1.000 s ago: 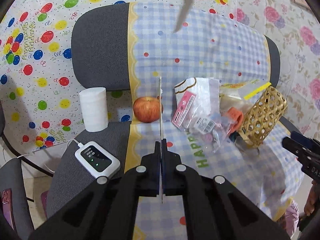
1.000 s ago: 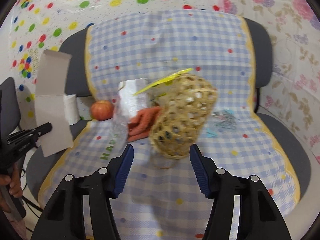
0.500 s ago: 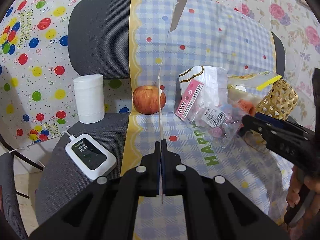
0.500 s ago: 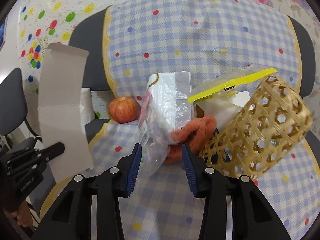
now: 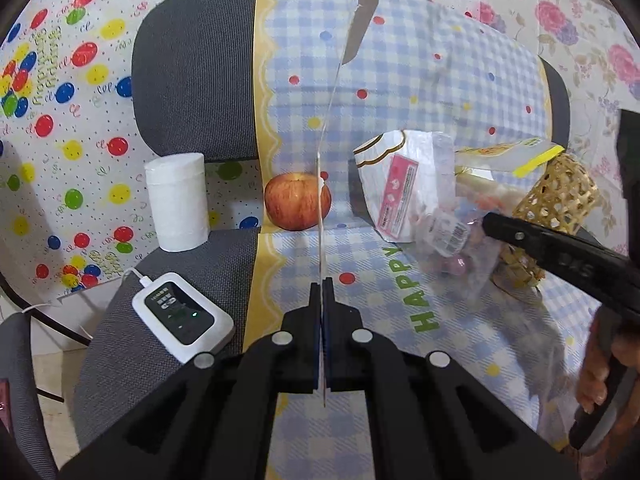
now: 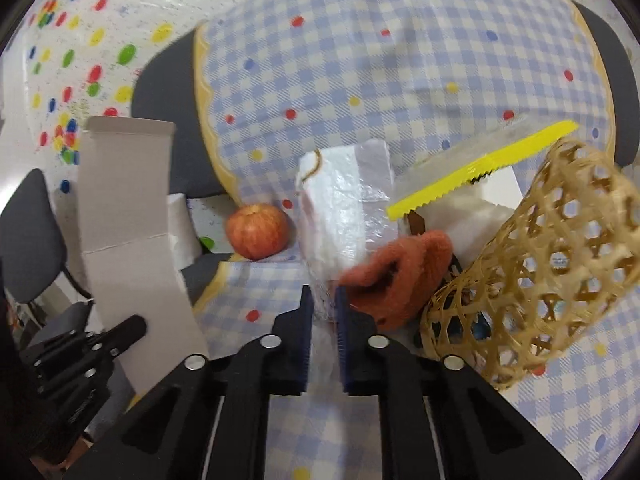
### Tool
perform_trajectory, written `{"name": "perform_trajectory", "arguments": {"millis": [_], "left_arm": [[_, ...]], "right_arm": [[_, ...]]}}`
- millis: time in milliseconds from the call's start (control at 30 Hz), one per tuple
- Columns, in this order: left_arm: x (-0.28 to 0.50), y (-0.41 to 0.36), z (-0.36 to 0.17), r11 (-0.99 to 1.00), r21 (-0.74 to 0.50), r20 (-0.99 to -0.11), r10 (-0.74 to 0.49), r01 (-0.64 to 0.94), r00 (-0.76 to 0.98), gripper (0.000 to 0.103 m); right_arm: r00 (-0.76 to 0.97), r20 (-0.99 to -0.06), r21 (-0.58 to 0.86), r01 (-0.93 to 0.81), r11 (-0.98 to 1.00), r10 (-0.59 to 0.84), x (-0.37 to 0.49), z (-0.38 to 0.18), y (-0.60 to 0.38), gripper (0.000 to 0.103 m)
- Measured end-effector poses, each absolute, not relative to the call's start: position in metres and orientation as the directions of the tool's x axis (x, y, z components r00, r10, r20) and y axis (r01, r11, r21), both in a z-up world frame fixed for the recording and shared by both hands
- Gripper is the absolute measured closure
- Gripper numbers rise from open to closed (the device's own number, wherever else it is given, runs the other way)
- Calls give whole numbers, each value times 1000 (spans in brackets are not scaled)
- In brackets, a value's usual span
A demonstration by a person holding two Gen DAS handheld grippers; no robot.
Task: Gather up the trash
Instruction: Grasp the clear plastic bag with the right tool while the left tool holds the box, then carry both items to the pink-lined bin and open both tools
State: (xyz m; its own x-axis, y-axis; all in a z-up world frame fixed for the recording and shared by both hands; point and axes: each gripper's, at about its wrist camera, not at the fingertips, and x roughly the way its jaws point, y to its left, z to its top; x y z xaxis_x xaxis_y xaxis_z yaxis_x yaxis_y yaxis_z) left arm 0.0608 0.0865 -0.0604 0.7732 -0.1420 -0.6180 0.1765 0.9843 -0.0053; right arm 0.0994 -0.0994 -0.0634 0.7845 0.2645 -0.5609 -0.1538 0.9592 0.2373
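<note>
My left gripper [image 5: 322, 292] is shut on a flat piece of grey cardboard [image 5: 322, 200], seen edge-on in the left wrist view and as a broad folded sheet in the right wrist view [image 6: 128, 216]. My right gripper [image 6: 322, 300] is closed on the lower end of a clear plastic bag [image 6: 344, 216] with a pink label [image 5: 398, 192], lying on the checked cloth against the chair back. An orange cloth [image 6: 400, 276] and a yellow-edged wrapper [image 6: 480, 168] lie beside it at the mouth of a tipped woven basket [image 6: 540, 264].
A red apple [image 5: 298, 202], a white paper roll [image 5: 178, 202] and a white device on a cable [image 5: 182, 316] sit left of the trash. The chair back rises close behind. The cloth [image 5: 400, 360] hangs over the seat's front edge.
My right gripper has moved in and down onto the plastic bag and its jaws have closed around it. My left gripper still holds the cardboard, shifted slightly closer.
</note>
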Motion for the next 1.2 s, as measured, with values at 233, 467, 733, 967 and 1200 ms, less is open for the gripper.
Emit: {"name": "perform_trajectory", "arguments": {"millis": [233, 467, 733, 967, 1200], "left_arm": [[18, 55, -37, 961, 19, -580, -214, 276, 786, 103], [-30, -12, -27, 880, 17, -545, -390, 475, 742, 103], [-94, -107, -43, 686, 0, -531, -617, 728, 581, 103], [-146, -165, -75, 520, -14, -564, -709, 854, 423, 103], [-169, -205, -117, 432, -15, -660, -682, 902, 316, 103]], "right_arm": [[834, -479, 222, -187, 957, 274, 22, -22, -126, 93], [898, -429, 151, -39, 988, 101, -77, -3, -175, 93], [859, -455, 62, 293, 954, -234, -188, -8, -235, 92], [746, -533, 46, 496, 867, -398, -263, -41, -266, 92], [649, -646, 111, 601, 792, -402, -302, -92, -289, 92]]}}
